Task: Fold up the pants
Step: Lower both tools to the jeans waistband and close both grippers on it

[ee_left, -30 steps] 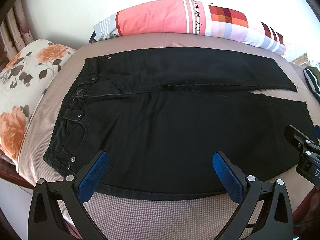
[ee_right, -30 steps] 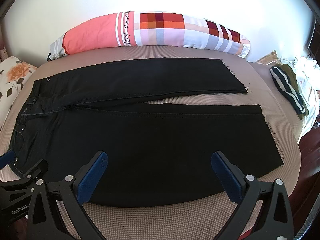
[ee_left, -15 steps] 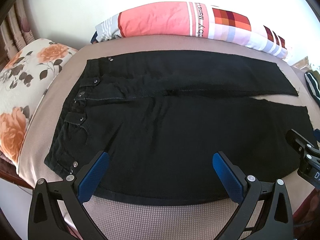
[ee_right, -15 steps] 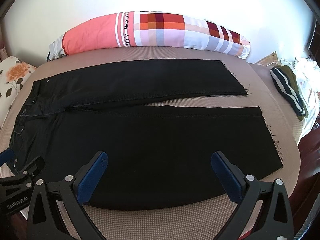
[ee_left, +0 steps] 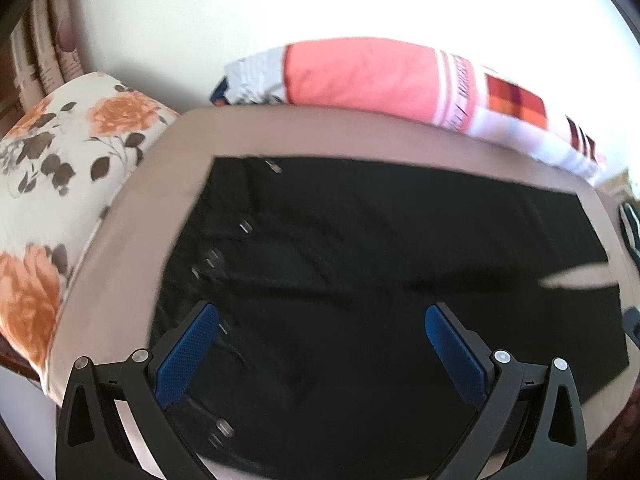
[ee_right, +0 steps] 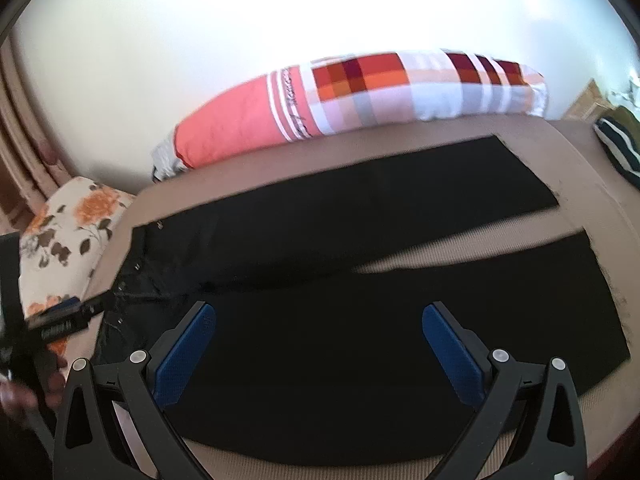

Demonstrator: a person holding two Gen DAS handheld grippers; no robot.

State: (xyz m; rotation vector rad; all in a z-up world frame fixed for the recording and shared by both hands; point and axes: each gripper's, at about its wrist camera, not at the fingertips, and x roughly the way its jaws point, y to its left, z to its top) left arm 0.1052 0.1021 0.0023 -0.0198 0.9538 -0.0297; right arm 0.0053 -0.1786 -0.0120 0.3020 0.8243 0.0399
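Beige mattress under black pants, spread flat, legs slightly parted, waistband left. Left gripper spread wide over waist; right gripper spread wide over near leg. Denim looks soft, fairly heavy, non-slippery; pinch near-edge seam at waistband and hem.

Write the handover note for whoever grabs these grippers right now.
Left gripper: open, empty, over the waistband end of the black pants.
Right gripper: open, empty, over the near leg, toward the hems.
Pants lie flat on the beige bed, waist toward the floral pillow, legs spread in a narrow V with a gap between them. The far leg lies along the pink checked bolster. A striped garment sits past the hems.
Done: pants laid out. Left: every fold; nothing is gripped yet.
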